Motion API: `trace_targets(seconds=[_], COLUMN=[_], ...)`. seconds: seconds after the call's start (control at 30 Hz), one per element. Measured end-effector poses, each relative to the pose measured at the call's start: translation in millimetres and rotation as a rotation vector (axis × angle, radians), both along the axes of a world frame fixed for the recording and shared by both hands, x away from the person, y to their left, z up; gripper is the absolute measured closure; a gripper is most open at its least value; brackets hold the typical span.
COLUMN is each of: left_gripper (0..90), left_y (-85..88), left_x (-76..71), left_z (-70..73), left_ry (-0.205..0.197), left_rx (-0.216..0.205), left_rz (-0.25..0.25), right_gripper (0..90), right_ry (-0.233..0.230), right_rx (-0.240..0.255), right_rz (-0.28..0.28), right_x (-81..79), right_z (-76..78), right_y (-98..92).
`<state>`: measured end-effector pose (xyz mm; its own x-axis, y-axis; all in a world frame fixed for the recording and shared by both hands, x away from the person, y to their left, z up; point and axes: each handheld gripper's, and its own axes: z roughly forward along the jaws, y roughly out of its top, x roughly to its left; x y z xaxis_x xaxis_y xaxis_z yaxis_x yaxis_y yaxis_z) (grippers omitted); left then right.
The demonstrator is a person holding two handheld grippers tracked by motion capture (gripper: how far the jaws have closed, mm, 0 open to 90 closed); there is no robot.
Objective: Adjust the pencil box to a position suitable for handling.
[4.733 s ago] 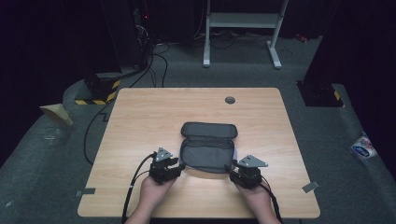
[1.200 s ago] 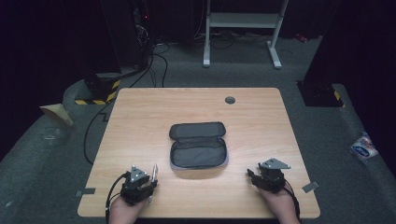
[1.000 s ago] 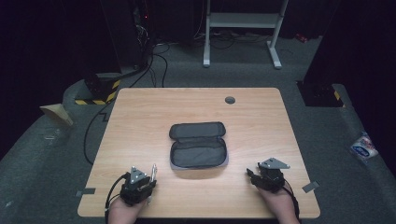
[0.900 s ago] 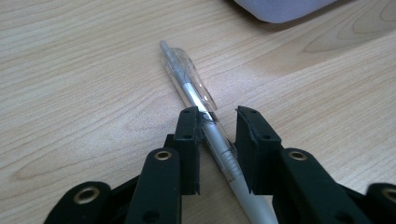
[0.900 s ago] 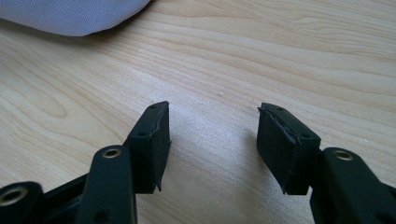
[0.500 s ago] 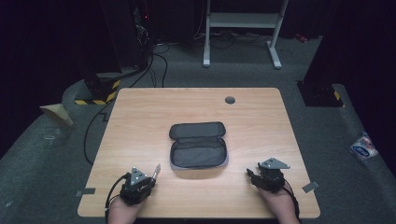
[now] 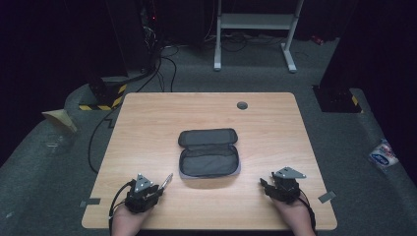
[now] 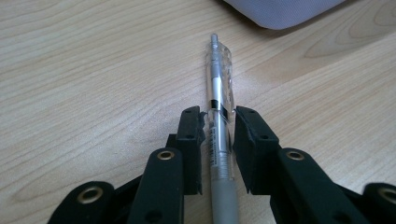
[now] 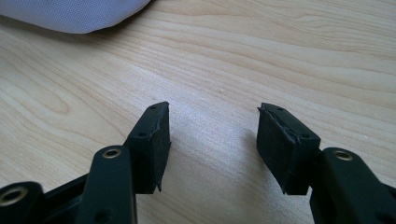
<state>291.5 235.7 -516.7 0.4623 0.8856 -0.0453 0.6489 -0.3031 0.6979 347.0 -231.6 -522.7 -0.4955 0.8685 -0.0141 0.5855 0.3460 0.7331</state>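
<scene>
A clear pen [image 8: 218, 79] with a silver refill lies between the jaws of my left gripper [image 8: 218, 128], which is shut on its barrel; the jaws have just been opening slightly. In the high view the left gripper [image 7: 156, 189] sits near the table's front left, and the pen [image 7: 167, 180] sticks out toward an open dark grey zip pouch [image 7: 209, 153] at the table's middle. My right gripper [image 7: 265, 185] rests at the front right. Its jaws [image 9: 212, 140] stand open over bare wood with nothing between them.
The wooden table [image 7: 147, 123] has a round cable hole [image 7: 242, 105] at the back. The pouch's pale edge [image 8: 285, 9] lies just beyond the pen, and it also shows as the pouch's edge [image 9: 70, 14] at the top left of the right gripper view.
The pen's free end has swung from pointing away from me to pointing right, toward the pouch. Both hands stay where they were.
</scene>
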Motion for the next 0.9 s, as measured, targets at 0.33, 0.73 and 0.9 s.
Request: trace_targets(seconds=[0.33,0.73,0.9], left_gripper=[78.6,78.9,78.9], left_y=[0.0,6.0,10.3], left_x=[-0.5,0.1,-0.9], left_z=[-0.3,3.7,6.2], left_ry=[0.005,-0.017,-0.034], left_rx=[-0.014,-0.053,-0.077], left_rz=[-0.034,-0.017,-0.006], right_gripper=[44.0,43.9,43.9], right_ry=[-0.001,0.0,-0.001], right_rx=[0.0,-0.001,-0.002], right_rz=[0.001,0.001,0.002], right_x=[0.0,0.0,0.1], right_z=[0.0,-0.1,-0.1], right_y=[0.1,0.1,0.1])
